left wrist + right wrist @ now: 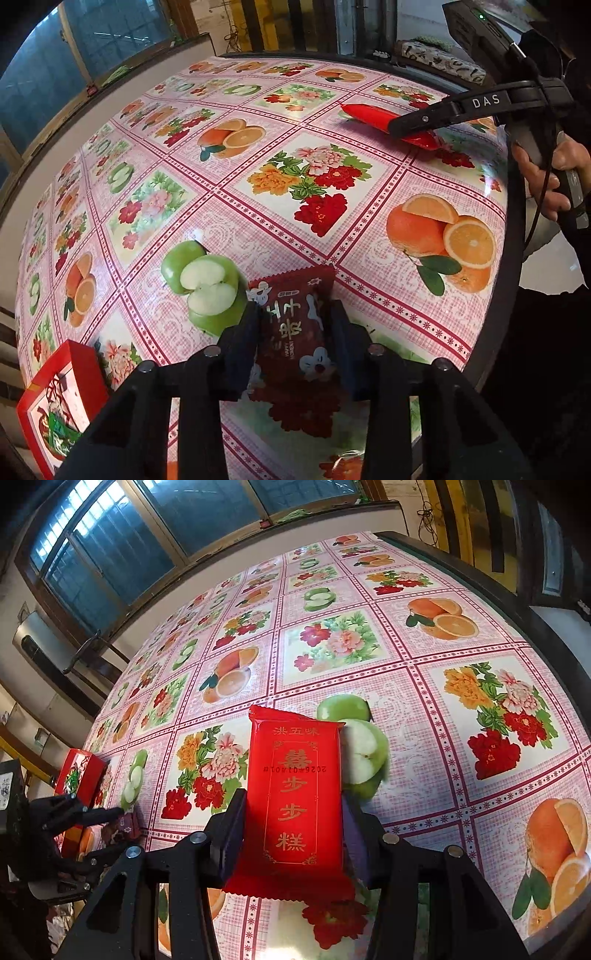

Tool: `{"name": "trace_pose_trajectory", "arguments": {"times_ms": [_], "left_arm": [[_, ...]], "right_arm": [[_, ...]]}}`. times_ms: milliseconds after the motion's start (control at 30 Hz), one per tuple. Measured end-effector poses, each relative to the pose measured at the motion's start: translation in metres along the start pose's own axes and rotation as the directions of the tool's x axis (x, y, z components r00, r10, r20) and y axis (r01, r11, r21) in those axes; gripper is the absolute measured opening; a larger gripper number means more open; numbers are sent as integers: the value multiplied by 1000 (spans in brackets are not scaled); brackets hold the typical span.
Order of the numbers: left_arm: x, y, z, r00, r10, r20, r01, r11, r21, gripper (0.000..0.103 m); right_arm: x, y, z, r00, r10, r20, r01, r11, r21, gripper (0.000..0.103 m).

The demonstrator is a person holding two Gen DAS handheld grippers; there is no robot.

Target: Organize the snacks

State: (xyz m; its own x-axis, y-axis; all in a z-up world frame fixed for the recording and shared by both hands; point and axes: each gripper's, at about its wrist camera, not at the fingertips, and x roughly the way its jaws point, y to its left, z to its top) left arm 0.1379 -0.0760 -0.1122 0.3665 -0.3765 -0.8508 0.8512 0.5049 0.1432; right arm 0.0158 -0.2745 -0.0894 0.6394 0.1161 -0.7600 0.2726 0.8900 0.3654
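Both grippers loaded — one snack packet each, over the patterned counter [280, 122].

Left gripper [293, 332]: pads clamped on a dark red snack packet [291, 332] with white cartoon figures, low at the counter's near edge. Right gripper [293, 827]: clenched on a bright red packet [295, 794] with gold characters, held flat between the fingers, clear of the counter surface. A red gift box [55, 402] stands at the counter's left edge — just beside the left gripper. A hand [550, 177] grips the right gripper's handle.
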Motion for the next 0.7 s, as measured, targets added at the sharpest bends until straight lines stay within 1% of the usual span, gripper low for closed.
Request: {"name": "trace_pose_trajectory", "arguments": {"times_ms": [100,200,267,367,467,533,600,700], "left_arm": [[-5,-2,-5,1000,15,13,-14,998,-64,35],[-9,-5,-11,998,47,31,-42,987,-153,35],[-11,-5,-14,996,73,42,-61,972,-228,34],[-16,-3,-18,992,105,67,-75,935,-347,34],[-22,-6,-19,983,160,87,-111,904,-413,33],[-26,-7,-19,974,212,83,-153,878,-453,32],[-36,-6,-17,955,284,87,-210,852,-479,31],[-54,2,-17,927,365,87,-269,808,-524,31]], "right_arm": [[-4,-4,-1,1000,8,8,-8,1000,12,53],[-6,-5,-2,1000,22,16,-23,1000,16,53],[-6,-4,-3,999,38,16,-39,999,20,53],[-2,7,-4,998,62,11,-63,998,9,53],[4,28,-8,996,94,-6,-94,995,-33,53],[7,44,-12,993,118,-15,-119,991,-60,53],[10,58,-15,990,137,-23,-139,987,-81,53],[12,78,-18,988,152,-30,-155,982,-112,53]]}}
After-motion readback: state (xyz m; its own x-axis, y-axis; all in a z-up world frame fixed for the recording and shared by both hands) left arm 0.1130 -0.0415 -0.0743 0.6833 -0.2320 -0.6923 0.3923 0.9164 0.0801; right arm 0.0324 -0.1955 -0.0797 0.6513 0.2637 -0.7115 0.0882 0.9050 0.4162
